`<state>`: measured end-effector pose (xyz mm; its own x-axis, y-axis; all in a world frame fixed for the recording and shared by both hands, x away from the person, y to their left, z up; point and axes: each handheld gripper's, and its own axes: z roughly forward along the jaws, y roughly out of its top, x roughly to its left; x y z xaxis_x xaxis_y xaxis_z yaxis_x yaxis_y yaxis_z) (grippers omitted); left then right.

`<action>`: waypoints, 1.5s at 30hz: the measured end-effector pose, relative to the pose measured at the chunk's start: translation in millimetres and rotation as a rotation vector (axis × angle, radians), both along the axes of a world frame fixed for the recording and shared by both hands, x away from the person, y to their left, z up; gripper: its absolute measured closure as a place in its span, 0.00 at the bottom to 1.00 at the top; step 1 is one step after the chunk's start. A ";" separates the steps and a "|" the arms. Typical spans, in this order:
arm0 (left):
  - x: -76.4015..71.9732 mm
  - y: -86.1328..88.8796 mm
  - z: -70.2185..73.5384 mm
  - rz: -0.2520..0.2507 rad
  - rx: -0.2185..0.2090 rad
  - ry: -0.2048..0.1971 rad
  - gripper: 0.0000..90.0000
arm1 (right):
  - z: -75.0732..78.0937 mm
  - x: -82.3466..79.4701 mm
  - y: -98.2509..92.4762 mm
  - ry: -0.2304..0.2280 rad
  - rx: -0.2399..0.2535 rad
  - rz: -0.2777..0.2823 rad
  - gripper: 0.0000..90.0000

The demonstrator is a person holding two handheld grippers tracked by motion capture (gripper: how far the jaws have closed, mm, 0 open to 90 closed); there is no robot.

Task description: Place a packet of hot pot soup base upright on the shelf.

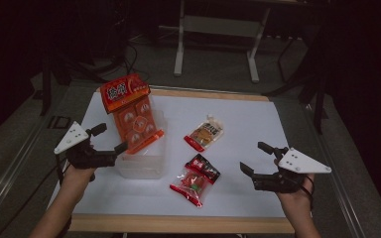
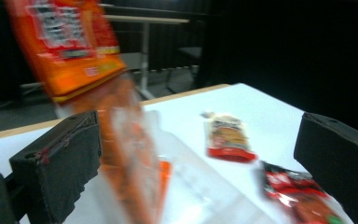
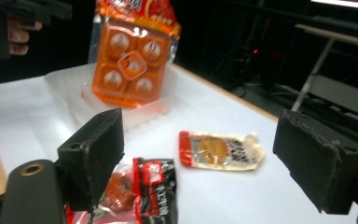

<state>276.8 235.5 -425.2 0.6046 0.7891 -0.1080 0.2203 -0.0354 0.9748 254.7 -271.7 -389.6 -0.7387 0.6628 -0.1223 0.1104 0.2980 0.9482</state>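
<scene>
High view, left of centre: the left tool (image 1: 110,139), released, is hovering beside a tall orange plastic snack pack (image 1: 130,113) leaning in a clear tub (image 1: 146,166); light, crinkly, slippery, so probably best pinched at its header.

Orange pkt (image 2: 74,60) motion-blurred, top cut off at frame edge; red pkt (image 2: 303,198) partly behind tool jaw

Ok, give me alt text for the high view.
An orange snack pack stands propped in a clear plastic bin on a white table, an open claw on each side: left claw, right claw. Two smaller packets lie between.
</scene>
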 end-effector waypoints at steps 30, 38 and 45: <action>-79.9 -65.1 -42.6 -0.256 -0.029 0.022 0.02 | -48.0 25.8 29.6 0.166 0.035 0.079 0.12; -81.1 -70.7 -59.7 -0.304 -0.017 0.023 0.02 | -64.5 33.6 42.3 0.193 0.014 0.073 0.17; -78.9 -72.9 -65.4 -0.296 0.017 0.010 0.02 | -83.2 41.0 48.8 0.257 -0.035 0.076 0.26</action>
